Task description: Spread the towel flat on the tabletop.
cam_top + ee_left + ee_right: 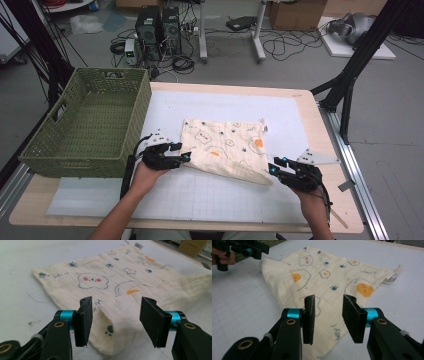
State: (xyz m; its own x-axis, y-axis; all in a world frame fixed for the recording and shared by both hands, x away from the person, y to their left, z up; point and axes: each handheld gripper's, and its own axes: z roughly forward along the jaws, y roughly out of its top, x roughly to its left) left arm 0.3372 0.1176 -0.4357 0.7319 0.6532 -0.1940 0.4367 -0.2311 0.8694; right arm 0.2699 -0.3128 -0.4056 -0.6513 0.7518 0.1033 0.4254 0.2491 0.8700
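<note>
Both claws released, cloth lying folded at mid-table.

At lower left of the high view the left claw [184, 157] stands open at the cloth's [226, 148] near-left corner; in the left gripper view its pads [83, 320] straddle that folded corner without pressing it. Upper left, the green basket [35, 147] sits on the table's left edge, and what I can see of its inside holds nothing. The cloth, cream with small printed animals, lies at the centre of the white mat [200, 197], its tag at the far right corner. At lower right the right claw [274, 165] is open too, at the near-right corner; the right gripper view shows cloth under its parted jaws, untouched. Bare mat runs along the near edge, and a wood strip [320, 130] on the right.
</note>
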